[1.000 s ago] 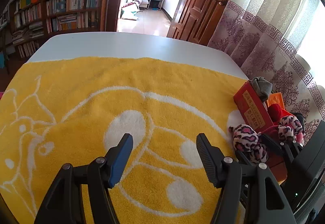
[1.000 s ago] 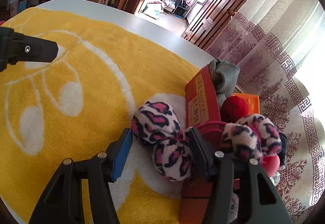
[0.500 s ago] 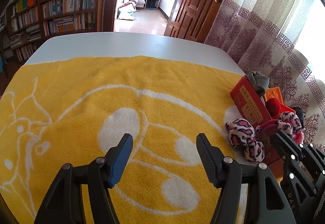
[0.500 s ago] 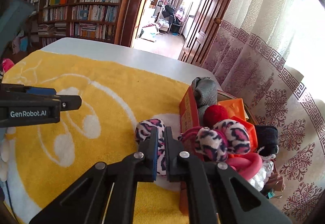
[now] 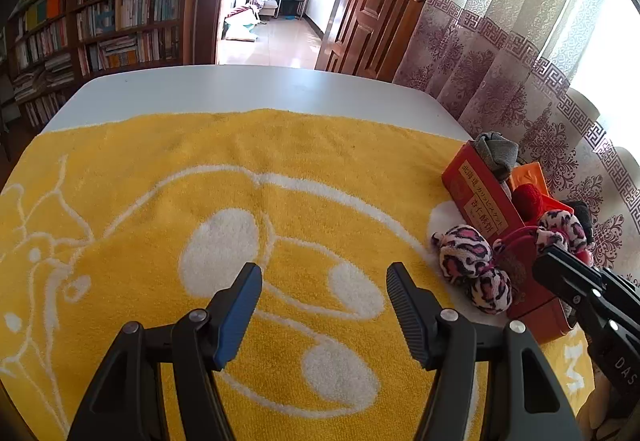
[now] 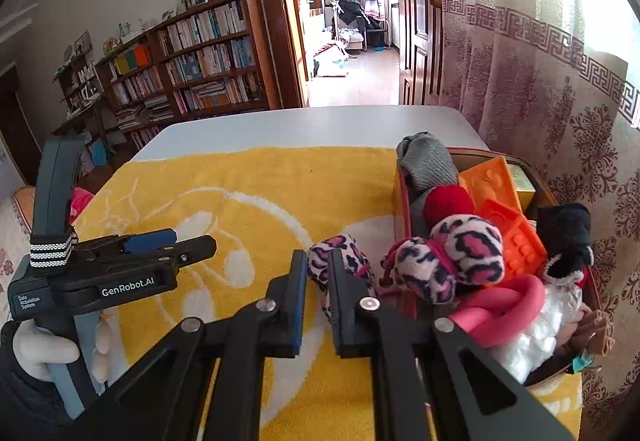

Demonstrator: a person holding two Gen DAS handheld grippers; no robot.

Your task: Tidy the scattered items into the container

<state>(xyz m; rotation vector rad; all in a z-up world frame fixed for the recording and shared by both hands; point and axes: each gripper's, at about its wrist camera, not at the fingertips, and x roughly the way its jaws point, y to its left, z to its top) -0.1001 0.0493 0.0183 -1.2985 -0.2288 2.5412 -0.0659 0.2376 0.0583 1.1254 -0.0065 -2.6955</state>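
We're hovering our right claw, jaws opening and empty, just short of the fuzzy pink leopard-print earmuffs dangling outside the red cardboard box; left claw spread, farther.

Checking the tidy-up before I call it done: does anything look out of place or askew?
Yes. The pink leopard-print fluffy earmuffs straddle the red box's wall: one pad hangs outside over the yellow towel, the other sits on the heaped contents. The box looks overfull.
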